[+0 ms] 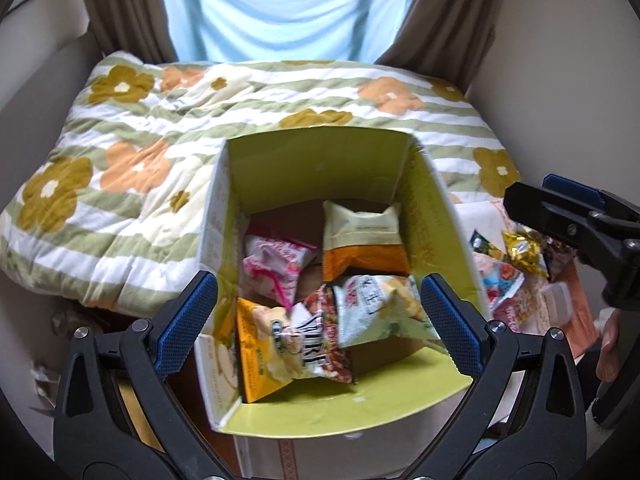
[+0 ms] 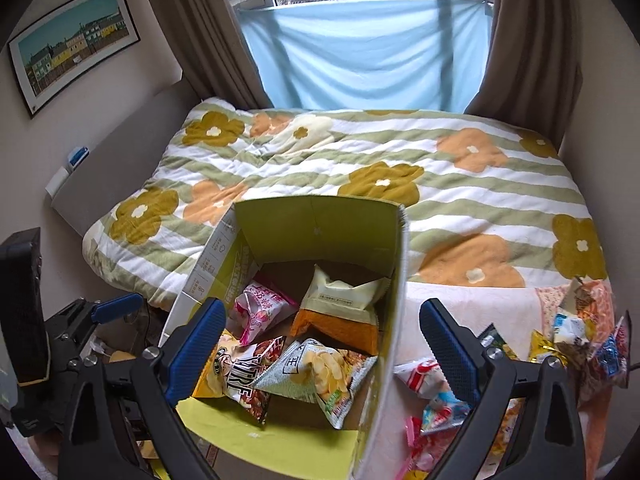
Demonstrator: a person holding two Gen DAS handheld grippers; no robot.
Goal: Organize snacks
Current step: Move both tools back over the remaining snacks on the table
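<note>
An open cardboard box (image 1: 320, 168) with yellow-green flaps stands against the bed. It holds a pink bag (image 1: 276, 264), a white-and-orange bag (image 1: 364, 240), a yellow chips bag (image 1: 264, 344), a red-brown bag (image 1: 324, 328) and a grey-green chips bag (image 1: 380, 308). My left gripper (image 1: 320, 322) hovers open above the box's near side, with nothing between its pads. My right gripper (image 2: 322, 352) is also open and holds nothing above the box (image 2: 316, 232); its right finger hangs over the towel. Loose snack packets (image 2: 440, 392) lie in a pile to the right of the box.
A striped quilt (image 2: 440, 184) with flowers covers the bed behind the box. The snack pile (image 1: 508, 264) rests on a pale towel. A black device (image 2: 20, 304) stands at the left, with a framed picture (image 2: 76, 40) on the wall. A person's hand (image 1: 608, 344) shows at the right edge.
</note>
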